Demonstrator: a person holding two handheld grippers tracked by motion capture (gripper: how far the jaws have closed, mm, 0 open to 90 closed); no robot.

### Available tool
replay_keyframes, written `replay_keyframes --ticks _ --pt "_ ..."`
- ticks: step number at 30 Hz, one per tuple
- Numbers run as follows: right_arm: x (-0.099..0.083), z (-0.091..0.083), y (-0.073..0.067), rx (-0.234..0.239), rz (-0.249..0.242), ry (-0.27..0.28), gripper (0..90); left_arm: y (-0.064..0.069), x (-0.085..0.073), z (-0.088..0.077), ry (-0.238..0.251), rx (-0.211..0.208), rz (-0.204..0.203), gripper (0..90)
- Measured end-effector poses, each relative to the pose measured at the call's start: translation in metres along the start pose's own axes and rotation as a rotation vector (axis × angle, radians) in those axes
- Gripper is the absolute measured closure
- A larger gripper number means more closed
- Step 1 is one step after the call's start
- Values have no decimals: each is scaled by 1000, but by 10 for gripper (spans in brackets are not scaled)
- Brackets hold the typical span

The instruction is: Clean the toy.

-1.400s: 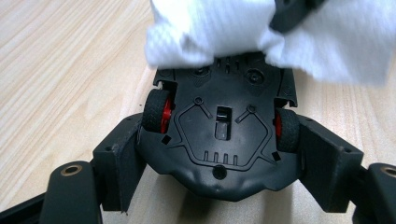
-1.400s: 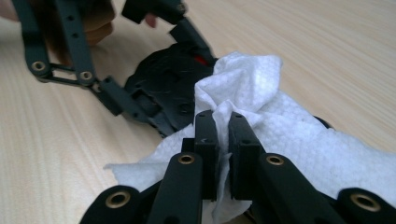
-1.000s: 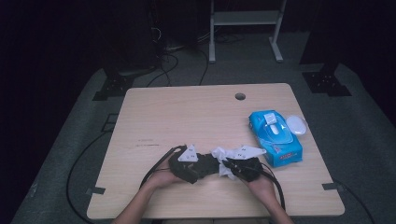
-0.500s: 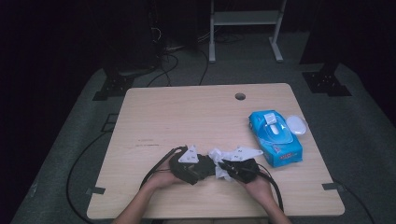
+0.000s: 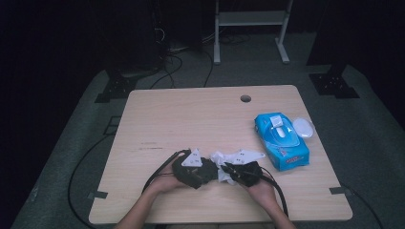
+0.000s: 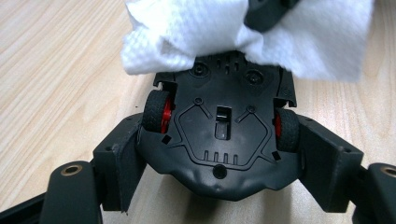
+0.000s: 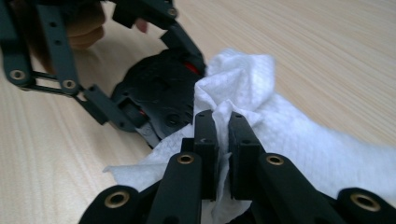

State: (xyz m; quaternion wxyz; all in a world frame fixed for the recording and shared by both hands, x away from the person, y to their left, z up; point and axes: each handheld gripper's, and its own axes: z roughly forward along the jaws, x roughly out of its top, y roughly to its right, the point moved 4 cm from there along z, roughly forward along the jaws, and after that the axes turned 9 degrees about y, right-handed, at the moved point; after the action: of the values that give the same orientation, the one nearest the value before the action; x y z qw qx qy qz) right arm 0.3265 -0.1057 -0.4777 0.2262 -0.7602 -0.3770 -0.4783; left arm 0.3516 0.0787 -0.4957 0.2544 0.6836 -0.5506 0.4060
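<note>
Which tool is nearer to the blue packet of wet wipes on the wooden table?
Right. The right tool, shut on the white tissue, sits just left of the blue packet; the left tool is farther left.

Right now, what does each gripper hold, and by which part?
The left gripper clamps the upturned toy car at its sides, by the wheels. The right gripper pinches a fold of the white wipe.

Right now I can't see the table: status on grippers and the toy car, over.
Left gripper clamped on upturned black toy car. Right gripper shut on white wipe, wipe against the car. Blue wipes pack off to the right, nothing in the way.
</note>
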Motion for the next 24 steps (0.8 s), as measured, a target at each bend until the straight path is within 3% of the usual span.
replay_keyframes --ticks 5,9,12,16,18,21,24 --pt "-6 -10 10 -32 52 5 835 0 0 2 -5 0 9 241" --pt "-3 -2 -4 29 43 14 833 0 1 0 -12 4 19 241" --pt "-1 2 -10 35 0 -2 823 -1 -3 0 -17 3 13 241" --pt "0 -5 -7 19 -30 -8 672 -1 -2 1 -15 4 11 241" --pt "4 -12 -6 13 -50 17 614 -1 -2 1 -16 3 11 241" --pt "11 -14 -1 22 -38 54 501 -1 -2 2 -16 4 11 241" --pt "12 -5 0 31 -48 43 495 -1 -1 1 -15 4 13 241"
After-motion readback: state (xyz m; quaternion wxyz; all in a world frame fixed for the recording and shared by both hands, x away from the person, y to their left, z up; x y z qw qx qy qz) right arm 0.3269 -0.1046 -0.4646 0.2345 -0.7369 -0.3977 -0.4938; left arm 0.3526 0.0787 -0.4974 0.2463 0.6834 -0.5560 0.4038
